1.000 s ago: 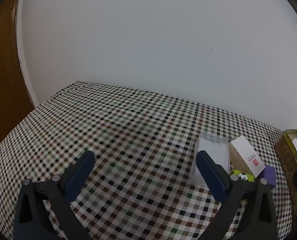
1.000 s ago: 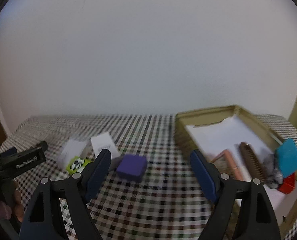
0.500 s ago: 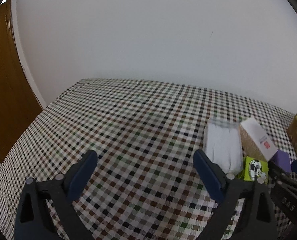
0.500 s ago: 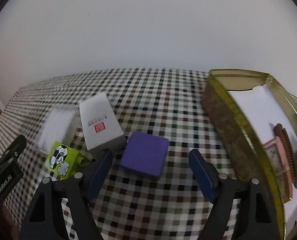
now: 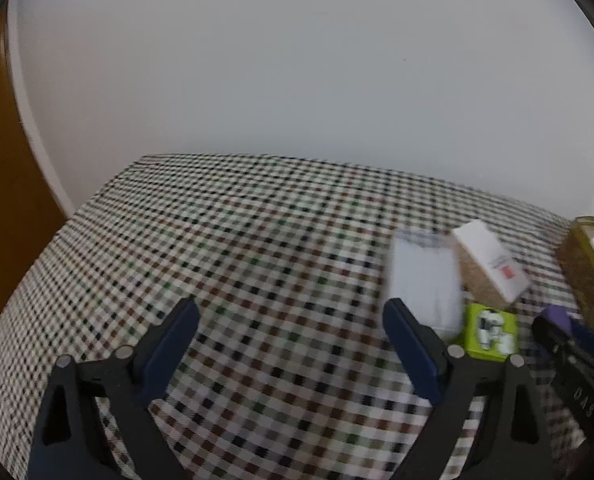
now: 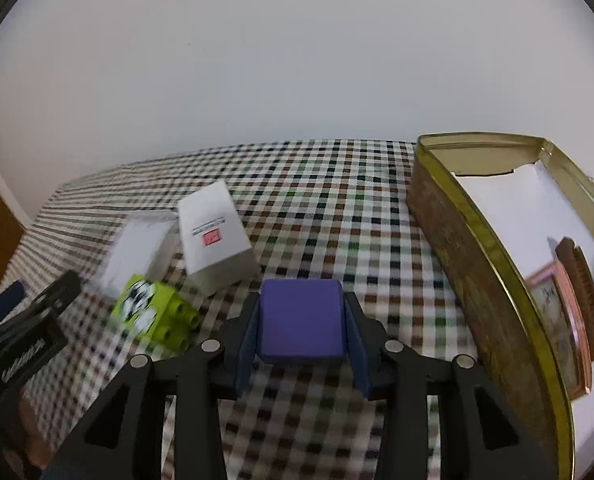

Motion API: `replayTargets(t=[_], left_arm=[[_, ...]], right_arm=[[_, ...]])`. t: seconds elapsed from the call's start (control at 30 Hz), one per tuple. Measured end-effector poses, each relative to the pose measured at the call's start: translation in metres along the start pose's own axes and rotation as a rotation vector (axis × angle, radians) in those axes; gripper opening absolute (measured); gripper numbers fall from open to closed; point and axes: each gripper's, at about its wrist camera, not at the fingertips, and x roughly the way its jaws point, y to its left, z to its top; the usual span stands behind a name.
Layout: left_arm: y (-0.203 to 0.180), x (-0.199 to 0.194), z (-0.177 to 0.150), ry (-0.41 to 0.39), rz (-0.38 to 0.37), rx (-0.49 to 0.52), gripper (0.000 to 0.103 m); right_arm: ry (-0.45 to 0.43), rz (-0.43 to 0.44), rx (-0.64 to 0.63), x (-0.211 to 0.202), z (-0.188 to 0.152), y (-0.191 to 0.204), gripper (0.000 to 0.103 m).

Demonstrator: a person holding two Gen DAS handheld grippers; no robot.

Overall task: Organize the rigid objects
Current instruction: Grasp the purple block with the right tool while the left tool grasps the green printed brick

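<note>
My right gripper is shut on a purple block, its blue pads pressed on both sides, just above the checkered cloth. Left of it lie a lime-green toy brick with a football print, a white carton with a red label and a clear plastic case. The gold tin stands to the right. My left gripper is open and empty over bare cloth; the clear case, carton and green brick lie to its right.
The tin holds white paper, a pink frame and a brown comb. The table's far edge meets a white wall. A wooden door stands at the left. The right gripper's body shows at the left wrist view's right edge.
My right gripper has moved forward and closed on the purple block, which it stood open behind before. My left gripper stays open and has shifted only slightly.
</note>
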Motion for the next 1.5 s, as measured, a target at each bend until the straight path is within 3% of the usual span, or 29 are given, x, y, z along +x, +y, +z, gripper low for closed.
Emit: replayTargets(t=[0.27, 0.33, 0.47, 0.53, 0.67, 0.83, 1.03, 1.17, 1.37, 1.5], left_arm=[[-0.016, -0.013, -0.003, -0.041, -0.174, 0.064, 0.084], [-0.020, -0.015, -0.004, -0.040, -0.220, 0.081, 0.073], [-0.032, -0.021, -0.009, -0.041, -0.289, 0.139, 0.071], [-0.041, -0.023, -0.013, -0.037, -0.315, 0.183, 0.059], [-0.060, -0.028, -0.019, -0.021, -0.358, 0.232, 0.055], [-0.077, -0.013, -0.023, 0.029, -0.374, 0.277, 0.047], [-0.089, 0.011, -0.014, 0.134, -0.360, 0.181, 0.044], [-0.101, 0.011, -0.012, 0.128, -0.323, 0.186, 0.043], [-0.099, 0.013, -0.012, 0.122, -0.358, 0.147, 0.042], [-0.094, 0.005, -0.012, 0.054, -0.348, 0.126, 0.042]], right_arm=[[-0.122, 0.009, -0.033, -0.052, -0.023, -0.025, 0.042], [-0.144, 0.011, -0.041, -0.064, -0.029, -0.030, 0.043], [-0.187, 0.002, -0.075, -0.079, -0.037, -0.033, 0.043], [-0.207, -0.003, -0.090, -0.081, -0.026, -0.036, 0.043], [-0.246, -0.009, -0.107, -0.082, -0.020, -0.028, 0.043], [-0.265, 0.008, -0.093, -0.087, -0.019, -0.030, 0.043], [-0.265, 0.024, -0.058, -0.087, -0.016, -0.039, 0.043], [-0.263, 0.025, -0.039, -0.086, -0.015, -0.042, 0.043], [-0.251, 0.029, -0.031, -0.082, -0.015, -0.042, 0.043], [-0.252, 0.024, -0.025, -0.081, -0.014, -0.042, 0.043]])
